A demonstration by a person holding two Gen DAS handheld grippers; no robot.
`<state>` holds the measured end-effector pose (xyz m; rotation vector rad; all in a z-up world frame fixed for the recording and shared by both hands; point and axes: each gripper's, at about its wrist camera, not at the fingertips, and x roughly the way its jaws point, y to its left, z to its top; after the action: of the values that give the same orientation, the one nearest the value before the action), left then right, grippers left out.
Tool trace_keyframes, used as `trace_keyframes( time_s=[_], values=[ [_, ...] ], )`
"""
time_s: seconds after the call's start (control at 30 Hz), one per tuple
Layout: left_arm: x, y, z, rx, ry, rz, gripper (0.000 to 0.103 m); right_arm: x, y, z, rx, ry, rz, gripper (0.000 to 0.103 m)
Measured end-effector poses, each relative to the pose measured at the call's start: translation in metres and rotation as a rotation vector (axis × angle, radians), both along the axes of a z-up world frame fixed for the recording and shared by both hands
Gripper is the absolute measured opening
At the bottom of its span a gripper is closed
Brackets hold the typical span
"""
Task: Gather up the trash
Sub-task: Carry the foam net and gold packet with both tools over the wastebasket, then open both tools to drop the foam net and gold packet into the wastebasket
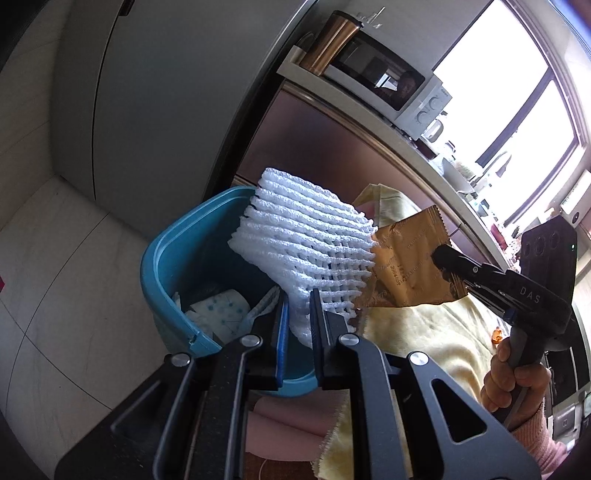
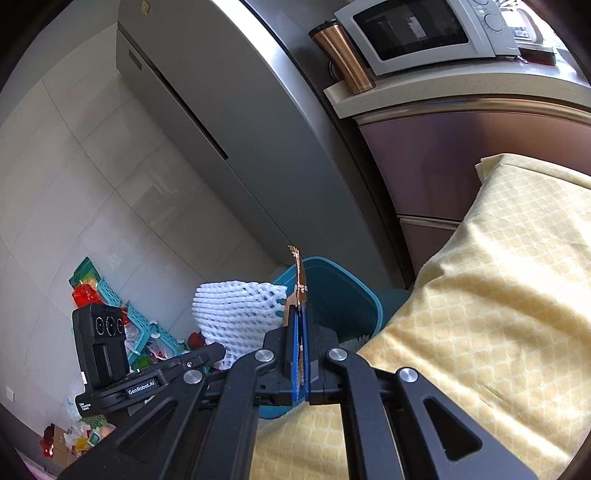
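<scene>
Above the rim of a teal plastic waste bin [image 1: 166, 258], the left hand-held gripper [image 1: 297, 306] clamps a white foam mesh fruit sleeve [image 1: 303, 236] between its blue-padded fingers [image 1: 282, 317], jaws nearly together on the squashed lower end. The sleeve fans up and outward, hanging over the bin's mouth. Inside the bin lie crumpled white tissues with a blue dot pattern [image 1: 218, 310].

Right hand-held gripper [image 2: 299, 332]: jaws fully closed on a gold foil wrapper with a serrated edge [image 1: 410, 258]. From the right wrist view the wrapper shows edge-on, standing upright out of the pads. From the left wrist view it is a flat gold sheet, just beside the foam sleeve and partly behind it. A hand [image 1: 517, 380] in a pink sleeve [image 1: 535, 443] grips this tool's handle.

The bin stands on pale floor tiles [image 1: 55, 277], close against a desk draped with a pale yellow patterned cloth [image 2: 498, 295]. A grey refrigerator [image 2: 221, 129] stands behind the bin. Beyond, a counter carries a white microwave oven [image 2: 417, 33] and a copper-coloured travel mug [image 2: 343, 55].

On the floor at far left in the right wrist view: a teal slotted plastic basket [image 2: 122, 302] amid mixed red and green clutter, too jumbled to identify.
</scene>
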<state>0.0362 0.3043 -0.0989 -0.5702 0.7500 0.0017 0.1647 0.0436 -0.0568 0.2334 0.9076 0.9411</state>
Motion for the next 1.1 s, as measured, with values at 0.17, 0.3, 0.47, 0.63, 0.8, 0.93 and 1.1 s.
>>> trace_keyframes(
  time_s=[0.17,0.3,0.47,0.63,0.8,0.93,1.1],
  values=[
    [0.004,0.003,-0.010,0.000,0.025,0.012,0.012,0.003,0.016,-0.007,-0.028,0.023,0.019,0.001],
    [0.007,0.005,-0.018,0.004,0.048,0.023,0.012,0.007,0.029,-0.016,-0.060,0.044,0.032,0.001],
    [0.013,0.007,-0.028,0.010,0.079,0.034,0.013,0.014,0.046,-0.029,-0.101,0.075,0.050,0.002],
    [0.020,0.008,-0.038,0.019,0.110,0.044,0.013,0.018,0.062,-0.038,-0.139,0.093,0.063,0.002],
    [0.030,0.006,-0.046,0.026,0.141,0.056,0.017,0.023,0.074,-0.046,-0.173,0.124,0.079,0.007],
    [0.038,0.003,-0.054,0.020,0.156,0.050,0.018,0.022,0.073,-0.048,-0.165,0.131,0.072,0.007],
    [0.041,0.005,-0.062,0.008,0.173,0.058,0.023,0.020,0.070,-0.047,-0.169,0.123,0.065,0.007]
  ],
)
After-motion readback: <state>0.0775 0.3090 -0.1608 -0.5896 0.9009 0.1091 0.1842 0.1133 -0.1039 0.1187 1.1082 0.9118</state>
